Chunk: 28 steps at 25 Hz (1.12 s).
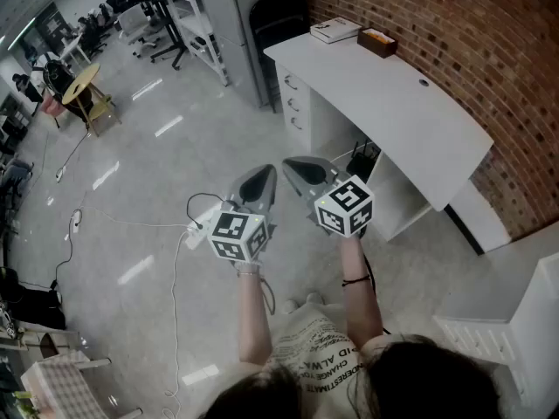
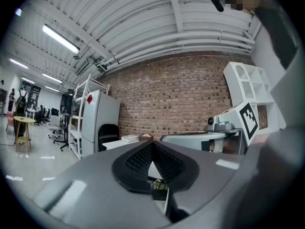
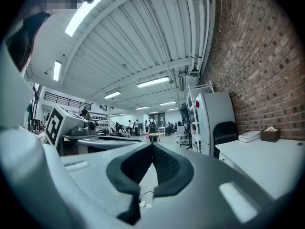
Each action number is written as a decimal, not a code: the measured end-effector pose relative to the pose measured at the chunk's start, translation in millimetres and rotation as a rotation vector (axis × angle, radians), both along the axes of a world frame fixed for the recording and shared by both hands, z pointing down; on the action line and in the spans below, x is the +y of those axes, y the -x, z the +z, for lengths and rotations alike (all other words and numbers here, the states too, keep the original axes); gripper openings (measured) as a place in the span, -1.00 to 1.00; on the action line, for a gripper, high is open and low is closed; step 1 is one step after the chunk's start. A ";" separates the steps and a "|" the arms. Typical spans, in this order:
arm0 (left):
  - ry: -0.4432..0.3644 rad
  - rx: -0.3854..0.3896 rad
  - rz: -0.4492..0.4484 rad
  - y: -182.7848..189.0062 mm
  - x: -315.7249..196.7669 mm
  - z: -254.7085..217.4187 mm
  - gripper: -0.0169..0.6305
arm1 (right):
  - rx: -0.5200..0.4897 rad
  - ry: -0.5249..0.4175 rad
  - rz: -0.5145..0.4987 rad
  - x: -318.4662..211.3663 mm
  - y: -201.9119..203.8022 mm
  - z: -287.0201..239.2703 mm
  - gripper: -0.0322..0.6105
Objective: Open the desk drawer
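An open-plan office: a white desk (image 1: 393,103) by a brick wall (image 1: 472,42), a chair (image 1: 278,16), racks (image 1: 199,26), a polished floor (image 1: 131,190) and strip lights (image 3: 153,82).

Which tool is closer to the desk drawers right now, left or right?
Right. The right tool hangs short of the desk drawers; the left tool is beside it, farther out over the floor.

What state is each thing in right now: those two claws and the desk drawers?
Left gripper: shut, nothing in it, held in the air.
Right gripper: shut, nothing in it, held in the air.
Desk drawers: all shut, neither gripper near them.
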<state>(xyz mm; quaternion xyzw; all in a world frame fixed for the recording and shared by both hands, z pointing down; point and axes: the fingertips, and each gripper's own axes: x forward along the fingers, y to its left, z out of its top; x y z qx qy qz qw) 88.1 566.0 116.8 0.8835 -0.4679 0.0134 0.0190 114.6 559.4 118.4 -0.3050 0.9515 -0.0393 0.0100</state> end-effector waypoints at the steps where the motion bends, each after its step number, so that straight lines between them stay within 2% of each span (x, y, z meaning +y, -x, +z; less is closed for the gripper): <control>1: -0.001 -0.001 0.001 -1.2 -1.4 -0.6 -0.96 | -0.001 -0.001 0.000 -1.3 -0.8 -0.7 -0.89; 18: 0.017 -0.002 -0.026 -17.6 -18.9 10.6 -0.96 | -0.032 0.004 0.023 -27.4 -29.6 3.5 -0.89; 23: 0.049 -0.008 -0.053 -6.0 -30.1 22.2 -0.96 | -0.052 0.030 0.022 -40.0 -23.5 12.9 -0.89; 28: 0.066 0.008 -0.056 -3.1 -54.3 32.6 -0.96 | -0.031 0.038 0.024 -61.6 -19.6 22.0 -0.89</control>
